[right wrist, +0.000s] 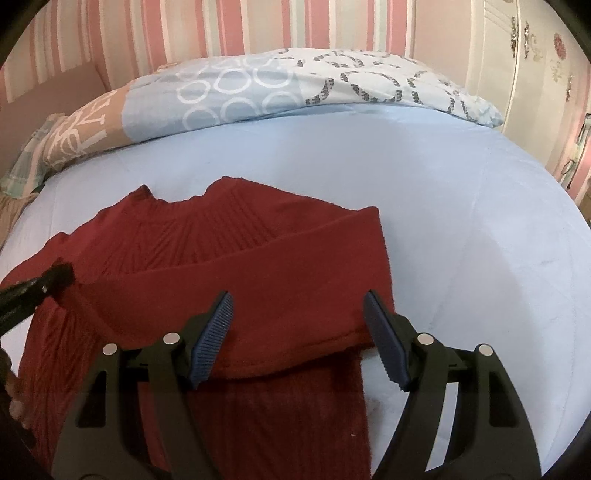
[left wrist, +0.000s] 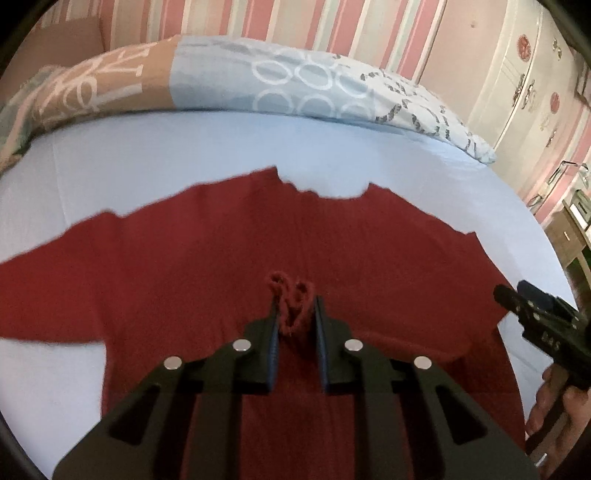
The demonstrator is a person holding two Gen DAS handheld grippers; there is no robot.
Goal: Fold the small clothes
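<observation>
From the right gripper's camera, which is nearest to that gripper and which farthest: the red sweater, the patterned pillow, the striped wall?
1. Red sweater: right under the open right gripper, on the blue sheet.
2. Patterned pillow: across the bed, at its far edge.
3. Striped wall: behind the pillow, farthest.

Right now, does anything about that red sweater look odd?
Yes: the left gripper pinches a small bunched tuft of the red sweater, which otherwise lies flat on the bed.
</observation>
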